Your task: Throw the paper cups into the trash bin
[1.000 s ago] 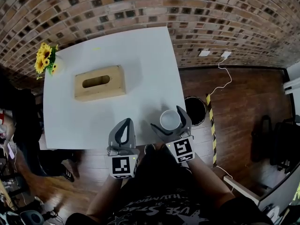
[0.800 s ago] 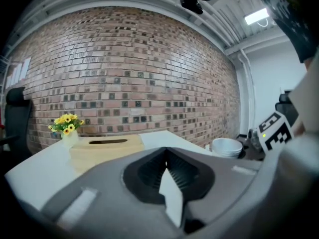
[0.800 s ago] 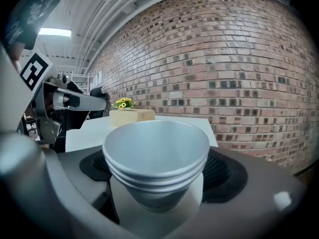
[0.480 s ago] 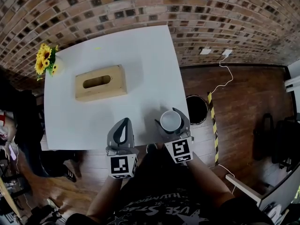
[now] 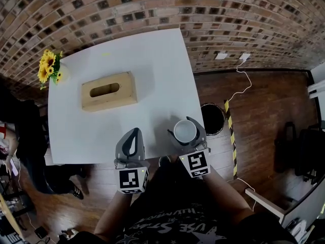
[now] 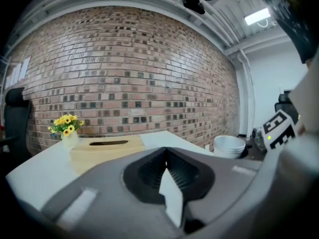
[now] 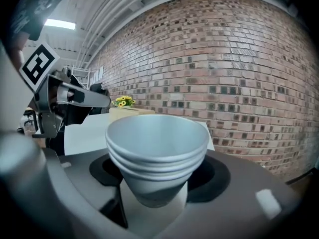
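Closing in on the stack of white paper cups, the right gripper has drawn its jaws narrower than they stood a second ago, and gripper and stack sit slightly nearer the table's right edge. The jaws are closing at this moment with the cups between them. The fingers run close along both sides of the stack, but no dent shows in the paper, so I judge the hold not yet firm. For the task this looks like the pick-up step, with the carry to the bin and the drop both undone.

Seen from the right gripper view, the cups are several nested together, with three rolled rims stepped one above another. They stand upright and mouth up, tapering to a narrow base, and the inside looks empty.

They stand on the square white table, near its front right corner. The round dark trash bin is on the wooden floor just beyond that edge, to the right of the cups.

Beside them, the left gripper hovers at the table's front edge, its jaws together and holding nothing. Farther back are a pale wooden tissue box and, at the far left corner, a small bunch of yellow sunflowers.
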A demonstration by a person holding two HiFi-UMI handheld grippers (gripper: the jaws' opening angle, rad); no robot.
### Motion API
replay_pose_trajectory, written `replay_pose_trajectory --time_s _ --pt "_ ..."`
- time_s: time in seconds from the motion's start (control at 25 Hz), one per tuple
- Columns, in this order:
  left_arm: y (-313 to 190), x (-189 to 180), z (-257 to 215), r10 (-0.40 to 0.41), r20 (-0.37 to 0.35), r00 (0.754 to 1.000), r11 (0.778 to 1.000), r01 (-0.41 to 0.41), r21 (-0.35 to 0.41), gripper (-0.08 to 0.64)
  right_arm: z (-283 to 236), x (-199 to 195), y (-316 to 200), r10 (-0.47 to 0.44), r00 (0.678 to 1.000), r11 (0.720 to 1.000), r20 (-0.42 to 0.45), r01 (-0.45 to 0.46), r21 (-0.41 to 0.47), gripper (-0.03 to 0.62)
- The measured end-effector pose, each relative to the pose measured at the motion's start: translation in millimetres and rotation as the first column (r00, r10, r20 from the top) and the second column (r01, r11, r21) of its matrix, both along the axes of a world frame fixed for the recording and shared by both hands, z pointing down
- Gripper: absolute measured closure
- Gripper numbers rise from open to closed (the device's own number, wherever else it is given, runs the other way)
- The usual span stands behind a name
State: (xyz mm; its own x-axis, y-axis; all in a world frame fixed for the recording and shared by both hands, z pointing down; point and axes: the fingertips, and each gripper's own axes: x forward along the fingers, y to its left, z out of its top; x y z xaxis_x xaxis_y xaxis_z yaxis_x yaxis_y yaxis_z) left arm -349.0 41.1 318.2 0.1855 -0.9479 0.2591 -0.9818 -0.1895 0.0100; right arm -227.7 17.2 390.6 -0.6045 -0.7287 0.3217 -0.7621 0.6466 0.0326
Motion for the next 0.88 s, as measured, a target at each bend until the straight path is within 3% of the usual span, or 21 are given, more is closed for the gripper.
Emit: replay_pose_trajectory --time_s 0.44,0.88 --pt "-4.2 15.0 -17.2 0.053 0.001 0.999 0.996 -0.053 0.069 0.555 -68.6 8.5 10.6 -0.05 0.995 0.998 0.087 0.047 0.038 0.253" --pt "14.4 41.6 -63.7 0.149 -0.008 0.989 0.976 -0.146 0.161 0.555 -134.3 20.9 22.4 -0.105 0.981 0.994 0.164 0.096 0.061 0.253"
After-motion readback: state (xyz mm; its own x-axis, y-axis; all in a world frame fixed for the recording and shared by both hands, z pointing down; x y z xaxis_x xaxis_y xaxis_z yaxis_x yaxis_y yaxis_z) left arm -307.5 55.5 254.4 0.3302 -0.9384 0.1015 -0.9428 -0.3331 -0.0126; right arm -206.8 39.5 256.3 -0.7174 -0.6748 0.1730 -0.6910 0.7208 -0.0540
